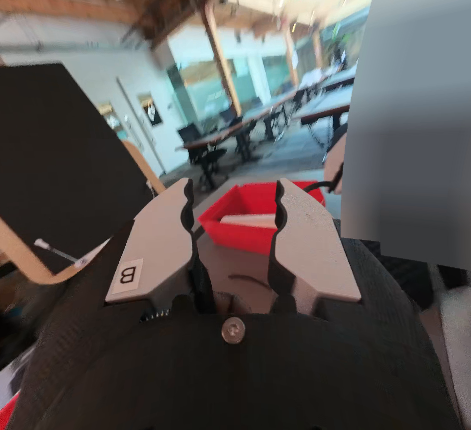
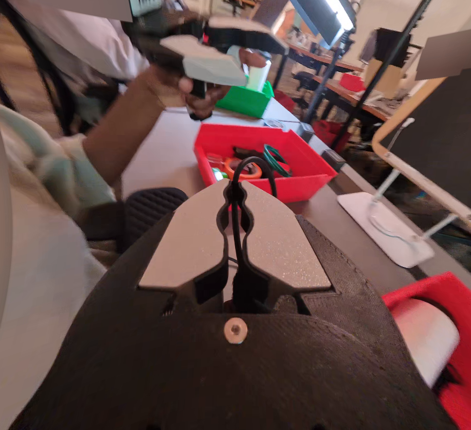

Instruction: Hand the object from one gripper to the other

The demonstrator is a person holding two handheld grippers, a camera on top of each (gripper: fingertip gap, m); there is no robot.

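Note:
My right gripper (image 2: 235, 184) is shut on a thin black cable (image 2: 254, 161). The cable runs back between the fingers and loops up and over past the tips. My left gripper (image 1: 234, 188) is open and empty, jaws wide apart, raised over the table. It also shows in the right wrist view (image 2: 263, 62), held in a hand, up and to the left, well apart from the cable. A bit of black cable (image 1: 318, 184) shows at the right of the left wrist view, beside a hand (image 1: 334, 165).
A red bin (image 2: 305, 183) with tape rolls and wire sits on the grey table (image 2: 163, 152) just ahead. A green bin (image 2: 242, 101) stands farther back. A red bin (image 1: 229, 231) holding a white roll (image 2: 423, 341) is nearby. A lamp base (image 2: 382, 229) and a dark panel (image 1: 51, 163) flank the table.

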